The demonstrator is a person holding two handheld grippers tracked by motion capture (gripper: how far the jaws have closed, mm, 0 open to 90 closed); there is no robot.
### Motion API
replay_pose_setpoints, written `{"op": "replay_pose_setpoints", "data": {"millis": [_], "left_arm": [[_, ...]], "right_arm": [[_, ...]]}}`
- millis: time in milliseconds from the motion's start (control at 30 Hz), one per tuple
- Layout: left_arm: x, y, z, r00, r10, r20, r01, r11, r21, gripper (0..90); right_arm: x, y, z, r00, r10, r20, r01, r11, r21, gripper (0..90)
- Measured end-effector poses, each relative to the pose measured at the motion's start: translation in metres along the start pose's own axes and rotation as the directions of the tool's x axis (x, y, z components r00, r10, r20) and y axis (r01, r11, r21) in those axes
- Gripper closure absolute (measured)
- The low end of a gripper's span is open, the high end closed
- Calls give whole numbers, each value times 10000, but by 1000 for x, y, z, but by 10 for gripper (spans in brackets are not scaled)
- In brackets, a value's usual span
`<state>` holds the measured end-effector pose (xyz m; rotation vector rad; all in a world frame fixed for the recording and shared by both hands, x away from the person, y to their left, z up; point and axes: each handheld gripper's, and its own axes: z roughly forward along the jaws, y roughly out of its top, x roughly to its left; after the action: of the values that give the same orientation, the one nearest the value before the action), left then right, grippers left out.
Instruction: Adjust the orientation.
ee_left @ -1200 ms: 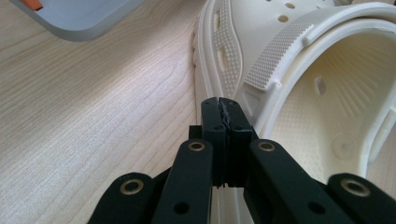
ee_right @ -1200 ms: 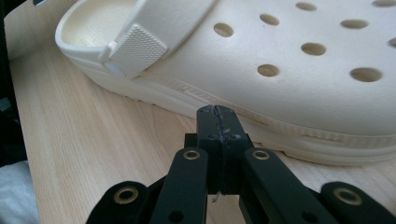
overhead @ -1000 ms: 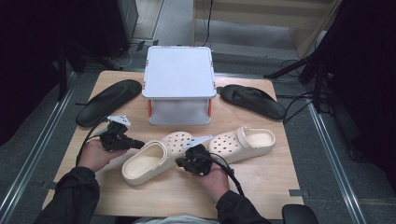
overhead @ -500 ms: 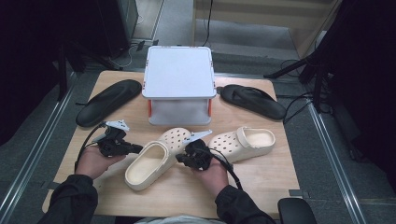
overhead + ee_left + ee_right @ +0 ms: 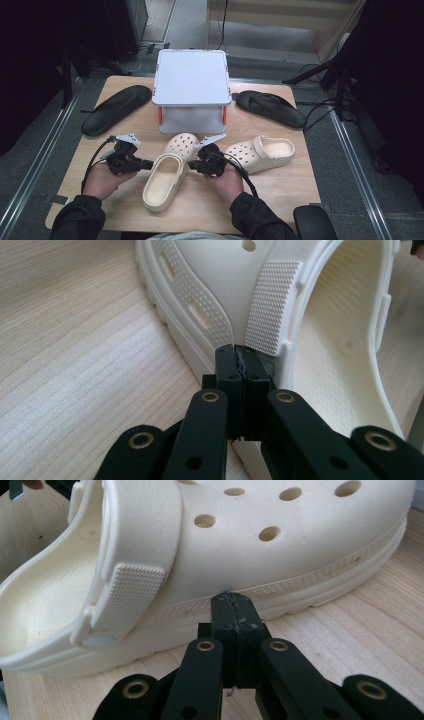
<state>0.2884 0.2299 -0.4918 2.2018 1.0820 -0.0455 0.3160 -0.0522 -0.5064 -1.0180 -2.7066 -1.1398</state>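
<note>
Table (image 5: 280, 185): box (image 5: 191, 90) behind clog (image 5: 165, 180), sandals flanking.

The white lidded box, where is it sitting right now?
In the high view the white lidded box stands at the table's far middle, between two black sandals, behind the cream clogs.

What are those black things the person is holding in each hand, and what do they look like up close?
They are hand-held tongs. The left tongs and right tongs are black, each topped by a grey three-cornered plate and trailing a black cable. Up close, flat black link bars with brass-coloured rivets carry two blocky black jaws. The person wears dark long sleeves.
</note>
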Motion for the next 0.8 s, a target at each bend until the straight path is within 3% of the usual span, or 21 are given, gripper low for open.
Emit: {"op": "replay_pose_setpoints", "data": {"millis": [333,533,800], "left_arm": [[-9,0,4,9999,-76,108,77,10000,-44,899],[-19,3,10,9995,309,71,-309,9995,71,899],[-14,2,11,9997,-5,242,5,10000,-12,876]], "right_arm": [[-8,9,0,9997,-75,249,72,9999,125,900],[-13,12,-1,9986,-124,519,117,9998,139,900],[-15,13,0,9982,-171,570,167,9998,86,900]]}}
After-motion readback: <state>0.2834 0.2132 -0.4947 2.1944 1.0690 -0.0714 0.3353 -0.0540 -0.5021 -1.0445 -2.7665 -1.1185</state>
